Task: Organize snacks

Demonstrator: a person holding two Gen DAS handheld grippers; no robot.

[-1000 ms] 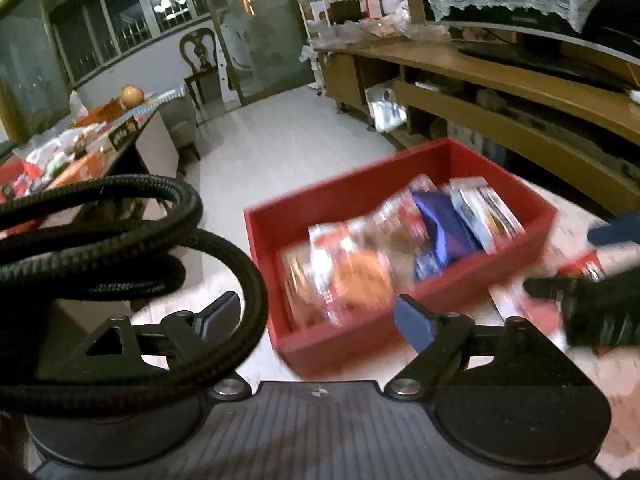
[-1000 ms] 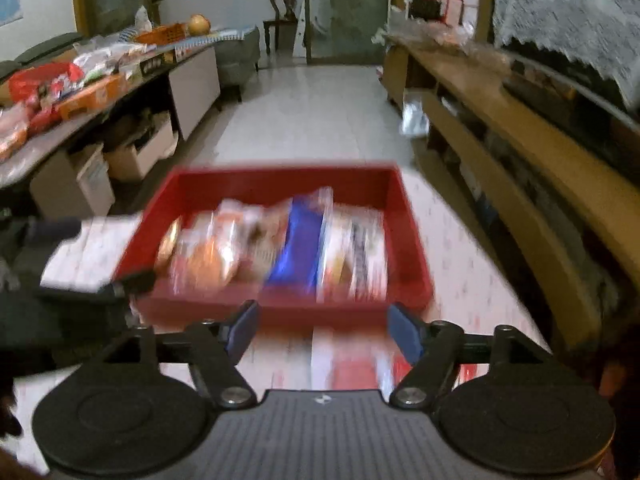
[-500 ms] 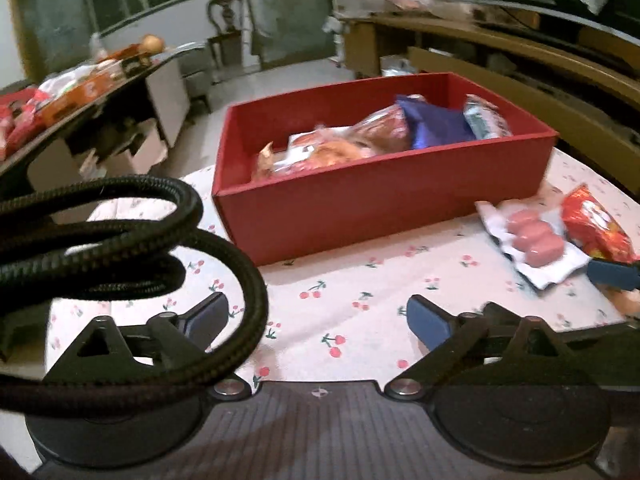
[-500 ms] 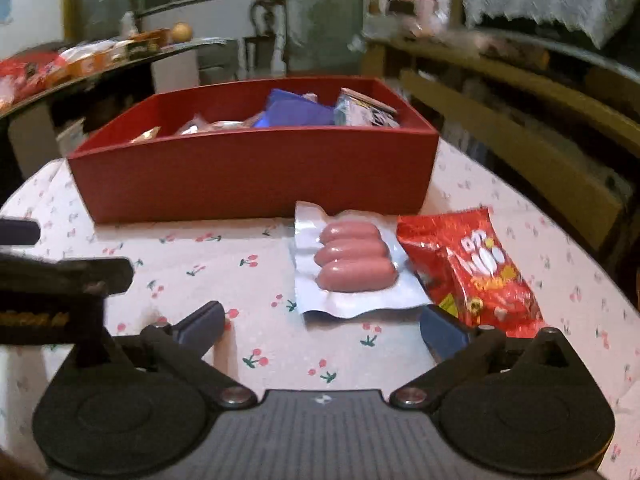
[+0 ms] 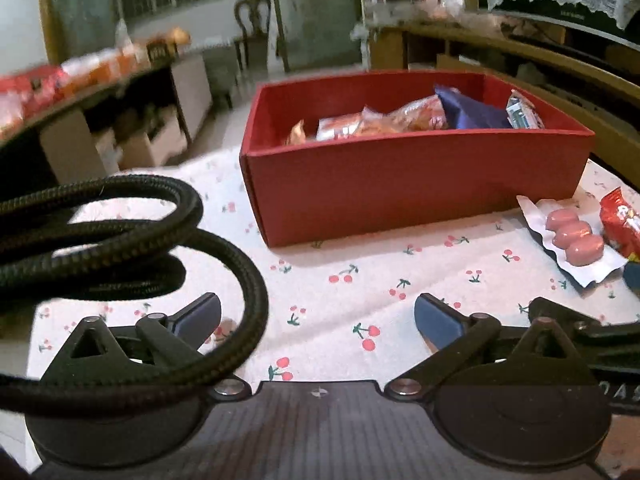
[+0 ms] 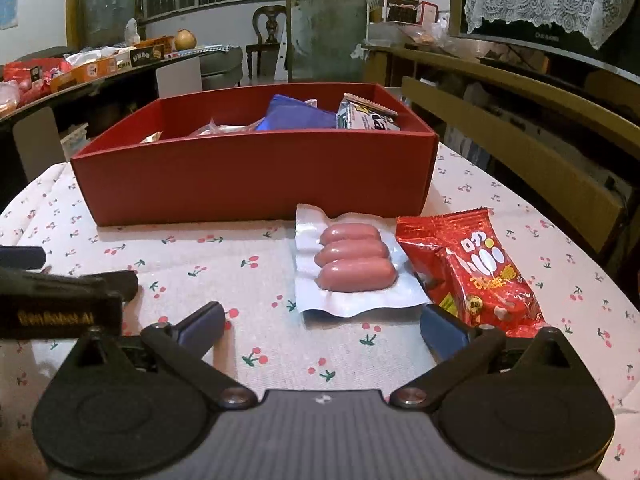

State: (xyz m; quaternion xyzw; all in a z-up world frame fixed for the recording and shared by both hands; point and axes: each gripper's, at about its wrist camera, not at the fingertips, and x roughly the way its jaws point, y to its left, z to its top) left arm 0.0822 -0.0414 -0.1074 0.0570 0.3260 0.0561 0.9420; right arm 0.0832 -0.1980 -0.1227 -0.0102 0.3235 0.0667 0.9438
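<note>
Two grippers hover low over the cherry-print table [image 6: 168, 256], the left one [image 5: 318, 318] and the right one [image 6: 320, 326] both spread wide, grasping nothing. One red box [image 6: 256, 176] holds several packets. Before it lie one pack of three sausages [image 6: 352, 264] and, touching it, one red bag [image 6: 476, 268].

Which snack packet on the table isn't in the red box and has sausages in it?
The silver packet, showing three pink sausages; the red bag beside it shows none.
</note>
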